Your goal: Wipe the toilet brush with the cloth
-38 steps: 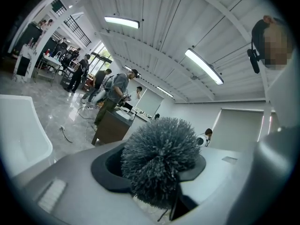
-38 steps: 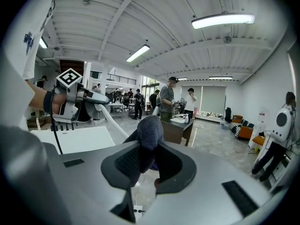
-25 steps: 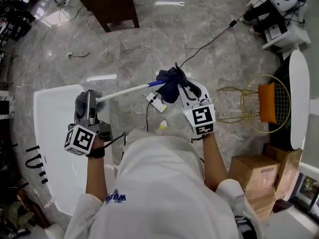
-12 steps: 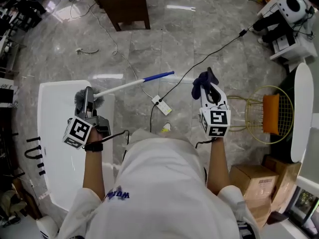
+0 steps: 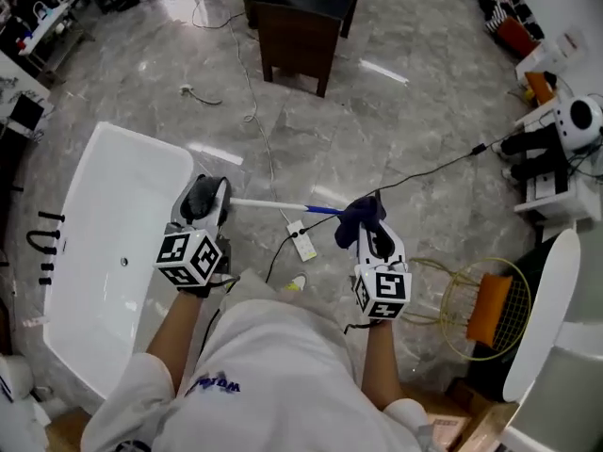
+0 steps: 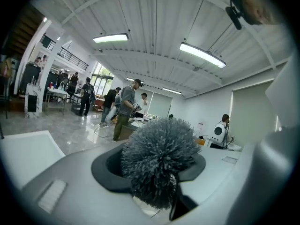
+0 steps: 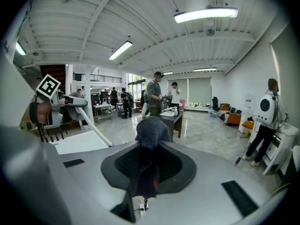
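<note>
A: When you looked down from the head view, where was the brush point(image 5: 267, 204)?

B: It lay nearly level above the floor, running across between the two hands. Its grey head point(image 6: 157, 165) sat at the left, over the edge of the white top point(image 5: 104, 215). The white handle reached right to a blue tip point(image 5: 323, 211).

A: And the left gripper point(image 5: 207, 203)?

B: Clenched on the head. Its own view showed bristles filling the gap between the jaws and bulging out past them.

A: What about the right gripper point(image 5: 372, 236)?

B: Clamped on the cloth point(image 5: 358, 217), which was dark blue. A tuft stood up above the jaws and the rest hung down between them.

A: How did the cloth sit against the brush?

B: At the far end from the bristles, just beside the blue tip, on that tip's right in the head view. Whether they touched I couldn't tell. In the right gripper view the handle slanted down from the left gripper toward the cloth. Its end dropped behind the gripper body, on the picture's left of the tuft.

A: Anything under them?

B: A power strip point(image 5: 301, 243) and its cable lay on the marble floor, below the handle. A gold wire chair point(image 5: 471, 304) stood to the right, well apart.
</note>
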Available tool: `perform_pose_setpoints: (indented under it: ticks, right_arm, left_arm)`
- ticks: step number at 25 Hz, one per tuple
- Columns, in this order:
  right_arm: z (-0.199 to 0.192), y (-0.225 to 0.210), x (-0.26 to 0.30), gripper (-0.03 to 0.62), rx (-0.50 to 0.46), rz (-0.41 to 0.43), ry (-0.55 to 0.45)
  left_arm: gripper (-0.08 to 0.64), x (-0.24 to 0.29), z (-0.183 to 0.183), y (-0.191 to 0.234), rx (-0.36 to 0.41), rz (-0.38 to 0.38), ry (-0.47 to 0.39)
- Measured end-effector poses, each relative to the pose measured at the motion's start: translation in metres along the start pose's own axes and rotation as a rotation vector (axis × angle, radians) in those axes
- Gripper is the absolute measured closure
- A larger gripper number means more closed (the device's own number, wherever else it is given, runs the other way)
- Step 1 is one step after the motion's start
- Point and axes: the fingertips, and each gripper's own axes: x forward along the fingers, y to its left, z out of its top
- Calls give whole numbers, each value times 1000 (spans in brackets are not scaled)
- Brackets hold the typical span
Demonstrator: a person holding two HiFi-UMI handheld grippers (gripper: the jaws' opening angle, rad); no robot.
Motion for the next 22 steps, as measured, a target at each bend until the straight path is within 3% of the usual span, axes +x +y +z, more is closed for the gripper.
perform_pose_setpoints:
  ticks: [6,13,22]
  right_arm:
    - [57,98,58,522,-82,276,-28]
    - [127,260,103,523,-249,606,-115]
    - [147,428,101,523,-383,841,-144]
  left_arm:
    - [356,-38,34,49,78,177,-88]
    - [356,-120,63,138,46,414,-199]
    - [354,-232,67,236,-28,617,-285]
